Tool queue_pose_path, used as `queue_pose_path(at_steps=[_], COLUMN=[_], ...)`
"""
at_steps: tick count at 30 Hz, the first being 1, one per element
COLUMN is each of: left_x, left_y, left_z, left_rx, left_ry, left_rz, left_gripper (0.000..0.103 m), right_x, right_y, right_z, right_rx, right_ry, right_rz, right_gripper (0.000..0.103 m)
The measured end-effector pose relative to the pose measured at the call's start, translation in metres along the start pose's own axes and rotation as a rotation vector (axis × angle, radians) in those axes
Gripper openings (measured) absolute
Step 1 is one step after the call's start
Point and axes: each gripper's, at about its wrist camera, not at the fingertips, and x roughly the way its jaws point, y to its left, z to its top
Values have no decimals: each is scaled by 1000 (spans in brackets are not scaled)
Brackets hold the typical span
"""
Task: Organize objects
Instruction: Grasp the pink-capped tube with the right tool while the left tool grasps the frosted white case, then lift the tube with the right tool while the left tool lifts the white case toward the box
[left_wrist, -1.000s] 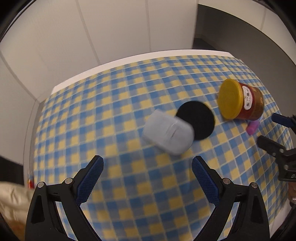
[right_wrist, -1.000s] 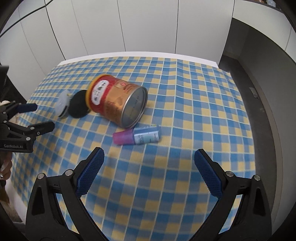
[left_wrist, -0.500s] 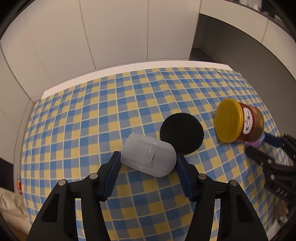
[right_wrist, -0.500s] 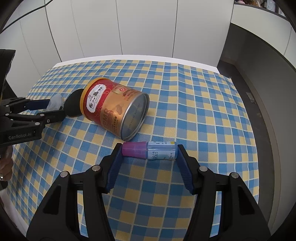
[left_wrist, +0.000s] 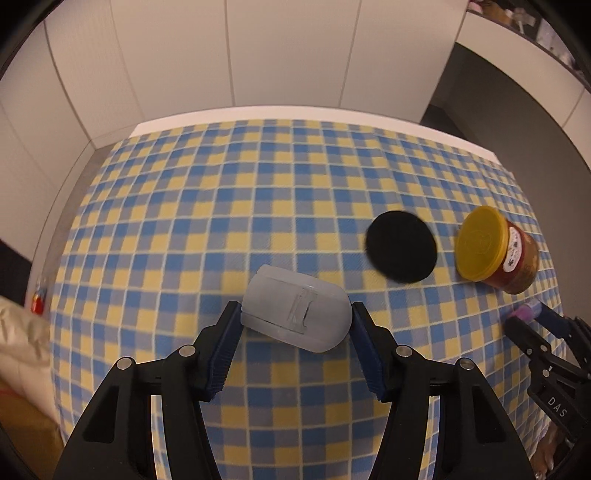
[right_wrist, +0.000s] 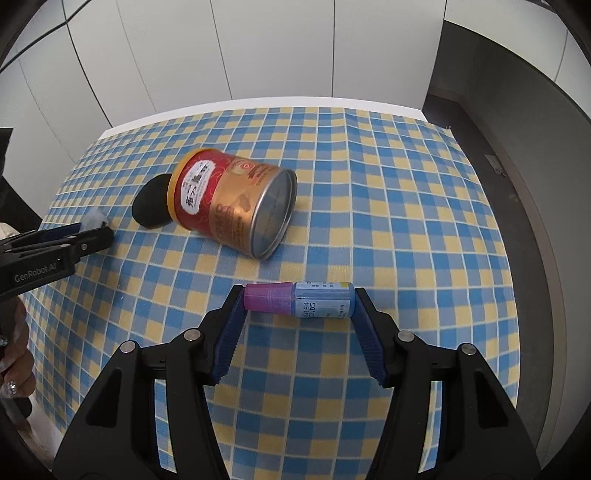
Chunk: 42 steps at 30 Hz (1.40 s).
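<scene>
My left gripper (left_wrist: 295, 325) is shut on a frosted white plastic case (left_wrist: 295, 308) and holds it above the checked cloth. My right gripper (right_wrist: 299, 306) is shut on a small blue bottle with a purple cap (right_wrist: 301, 303), gripped end to end. A red and gold can with a yellow lid (right_wrist: 232, 206) lies on its side on the cloth; it also shows in the left wrist view (left_wrist: 495, 254). A black round disc (left_wrist: 400, 247) lies beside the can's lid end. The left gripper with the case shows at the left edge of the right wrist view (right_wrist: 92, 236).
The table carries a blue and yellow checked cloth (right_wrist: 406, 221), with white wall panels behind it. A dark floor gap runs along the table's right side (right_wrist: 535, 184). A beige fabric (left_wrist: 18, 350) lies past the table's left edge.
Both grippers closed, the left on the white case and the right on the bottle, and each has lifted its object. The case has moved left, away from the black disc.
</scene>
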Motion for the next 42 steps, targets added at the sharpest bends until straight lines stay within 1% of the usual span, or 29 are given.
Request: queue_pose_path(at_steps=[1,3,5,8,10,13,17,20,24,28,33,38,42], left_x=[-11,-18,-31,-41,-48,-68,-100,-123,-161,-196,-252,-301,-337], left_y=[15,20,33,34,34,38,37,31,24,19,13,9,11], left_z=[-7,-9,-14,-14,-13,-12,-9,0,13,23,36,46,51], left_rx=[-7,-28,-46,-55,-69,-99,-86,-89,-101,-104,-88,-79,-100], left_ry=[6,18,18,17,16,-17,-55,-64,-120,-136,-203,-241,-267], left_rz=[1,-14,-20,18,17,12,39,40,26,23,42,73,55], left_gripper=[59,59,59,59,59,59,59,59,59,59,59,59,59], right_x=[0,-2,-8,-19,-29,-47,-74,-101,-138,-179,-228,-281,-318], right_y=[2,2,2,5,9,16,23,29,35,38,43,50,55], right_z=[0,-1,-2,-1,2,10,23,33,45,61,82,98,106], right_rx=[0,11,27,20,12,-6,-23,-32,-50,-59,-66,-74,-77], right_ry=[3,12,18,27,31,18,-6,-23,-50,-70,-117,-173,-206], right_rz=[-11,-17,-2,6,9,6,-4,-14,-25,-34,-46,-41,-41], right_gripper=[60,60,60,60,60,60,60,60,60,60,60,60,60])
